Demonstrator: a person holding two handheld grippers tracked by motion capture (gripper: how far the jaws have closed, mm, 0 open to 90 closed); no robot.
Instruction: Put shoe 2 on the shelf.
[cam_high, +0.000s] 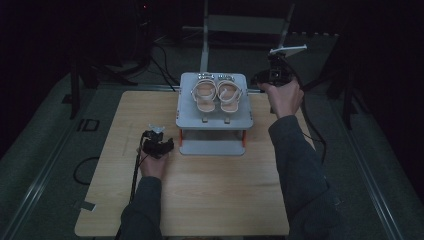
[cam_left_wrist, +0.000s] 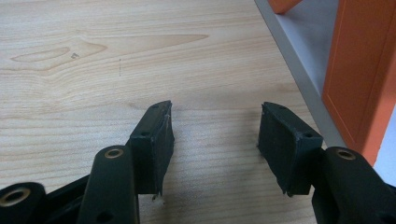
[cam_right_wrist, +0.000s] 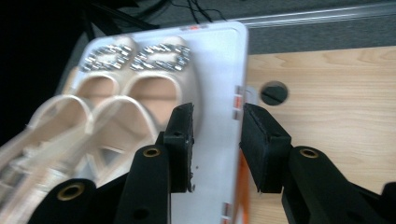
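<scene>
A: Dark room, wood bench (cam_high: 200, 200) lit in the middle. What's on it?

B: Grey rack (cam_high: 214, 119) w/ orange posts, at the far edge, about centre. Pair of sandals (cam_high: 216, 94) on its top shelf, side by side, jewelled straps toward the far edge.

A: Left tool?

B: Left tool (cam_high: 159, 145) low over the bench, just left of the rack's near-left corner. In the left gripper view its jaws are apart, nothing btwn them, just bare wood; rack's orange post (cam_left_wrist: 359, 74) close at the right.

A: Right tool?

B: Right tool (cam_high: 272, 75) held up near the far-right corner of the rack, beside the shelf. In the right gripper view the jaws stand apart, not clamped on anything. Behind the gap is the shelf's edge; the sandals (cam_right_wrist: 116, 98) lie left of the jaws, not touching them.

A: So sandals still on the rack?

B: Yes, both flat on the top shelf, apart from either tool.
</scene>
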